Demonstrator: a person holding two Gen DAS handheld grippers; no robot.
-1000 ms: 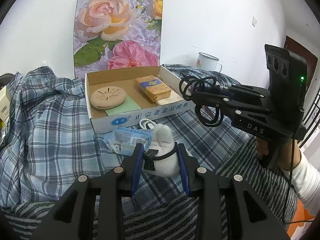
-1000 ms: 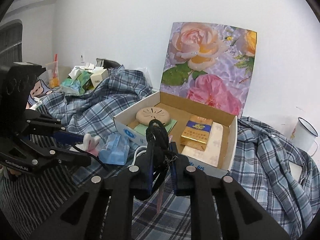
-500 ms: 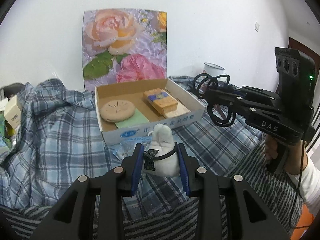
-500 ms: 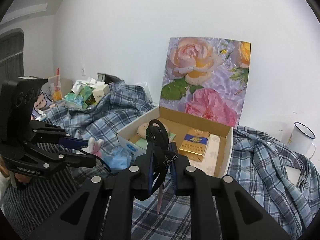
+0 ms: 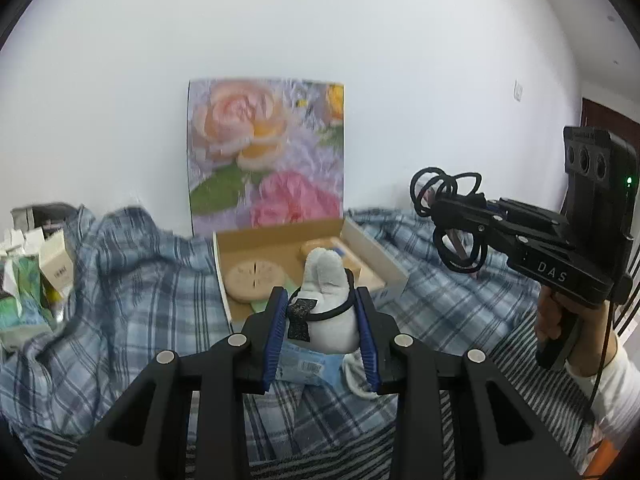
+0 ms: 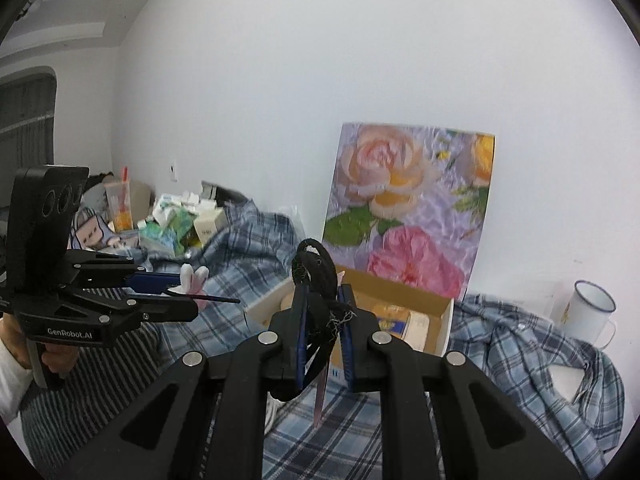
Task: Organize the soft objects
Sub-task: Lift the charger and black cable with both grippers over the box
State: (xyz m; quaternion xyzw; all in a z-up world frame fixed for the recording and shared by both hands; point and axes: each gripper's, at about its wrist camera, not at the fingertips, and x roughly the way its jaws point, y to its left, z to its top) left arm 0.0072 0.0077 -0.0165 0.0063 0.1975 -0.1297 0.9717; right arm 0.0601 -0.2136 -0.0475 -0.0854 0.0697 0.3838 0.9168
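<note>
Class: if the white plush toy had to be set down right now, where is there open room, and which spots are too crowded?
Free: the back-left floor of the cardboard box, behind the round tan disc, and the plaid cloth right of the box. Crowded: the box's right half with the yellow pack, the ground under the plush toy where a blue packet lies, and the far-left clutter.

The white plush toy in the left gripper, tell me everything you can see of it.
The white plush toy looks soft and fuzzy, with two rounded ears pointing up, pink on the side the right wrist view shows. A black elastic band with a small dark bow circles its middle. It is upright, squeezed between the left gripper and its blue pads, above the plaid cloth.
</note>
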